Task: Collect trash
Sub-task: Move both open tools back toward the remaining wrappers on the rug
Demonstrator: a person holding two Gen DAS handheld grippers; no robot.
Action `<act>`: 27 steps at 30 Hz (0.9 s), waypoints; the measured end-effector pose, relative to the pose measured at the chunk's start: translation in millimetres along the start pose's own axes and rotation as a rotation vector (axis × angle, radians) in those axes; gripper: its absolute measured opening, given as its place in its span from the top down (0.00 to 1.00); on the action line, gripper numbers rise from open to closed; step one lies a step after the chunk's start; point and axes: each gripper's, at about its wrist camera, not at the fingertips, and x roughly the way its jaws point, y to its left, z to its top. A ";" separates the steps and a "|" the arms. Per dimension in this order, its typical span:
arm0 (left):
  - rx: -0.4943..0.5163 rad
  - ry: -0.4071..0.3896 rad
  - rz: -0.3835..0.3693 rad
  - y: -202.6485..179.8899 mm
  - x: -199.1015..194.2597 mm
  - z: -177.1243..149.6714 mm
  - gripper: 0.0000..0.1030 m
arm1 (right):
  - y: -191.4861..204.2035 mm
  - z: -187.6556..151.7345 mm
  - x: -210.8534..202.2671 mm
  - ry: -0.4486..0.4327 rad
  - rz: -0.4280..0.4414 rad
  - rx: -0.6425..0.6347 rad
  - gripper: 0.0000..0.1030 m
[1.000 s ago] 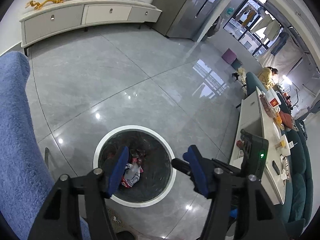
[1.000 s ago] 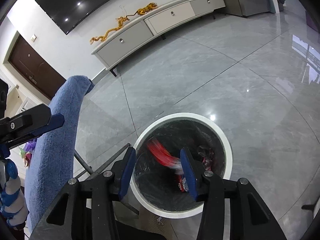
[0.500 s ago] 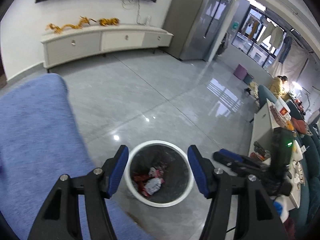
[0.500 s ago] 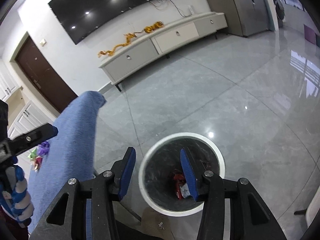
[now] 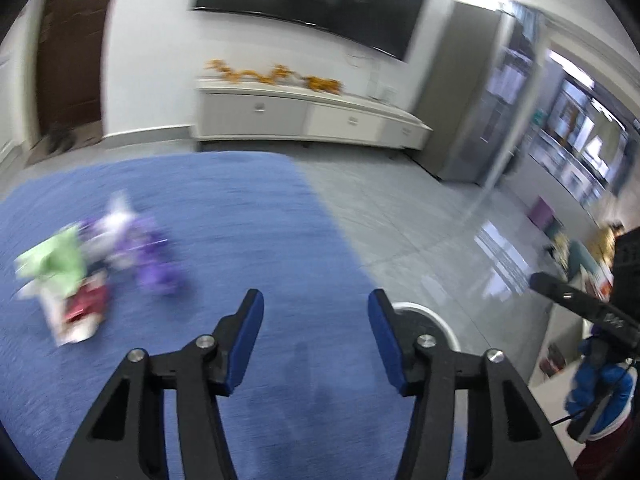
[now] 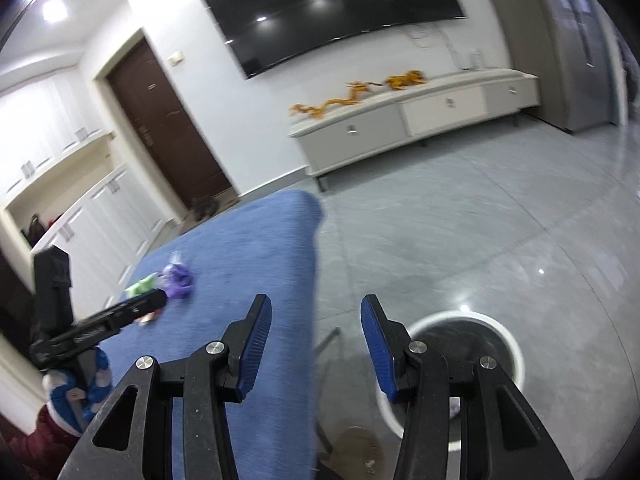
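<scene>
Crumpled wrappers lie on the blue cloth-covered table (image 5: 248,232): a purple one (image 5: 148,256), a green one (image 5: 56,260) and a red-and-white one (image 5: 80,312), all blurred. They also show in the right wrist view (image 6: 176,280). My left gripper (image 5: 316,320) is open and empty above the table, right of the wrappers. My right gripper (image 6: 316,328) is open and empty above the table's right edge. The white-rimmed trash bin (image 6: 508,344) stands on the floor, lower right; its rim shows in the left wrist view (image 5: 436,320).
A grey tiled floor (image 6: 480,220) stretches to a low white TV cabinet (image 6: 416,116) under a wall TV. A brown door (image 6: 164,128) and white cupboards are at the left. A table leg (image 6: 328,340) stands beside the bin.
Both grippers have lifted and swung left from over the bin toward the blue table. The wrappers on the table have come into view. Both grippers stay open and empty.
</scene>
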 end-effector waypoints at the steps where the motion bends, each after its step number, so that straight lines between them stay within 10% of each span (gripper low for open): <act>1: -0.033 -0.005 0.024 19.7 -4.4 -2.5 0.55 | 9.7 2.9 5.7 0.006 0.016 -0.016 0.57; 11: -0.165 -0.015 0.097 127.9 -11.5 -12.3 0.61 | 110.2 15.1 98.3 0.134 0.161 -0.198 0.57; 27: -0.199 -0.039 0.125 177.3 4.9 0.0 0.60 | 180.9 11.9 201.0 0.280 0.248 -0.344 0.57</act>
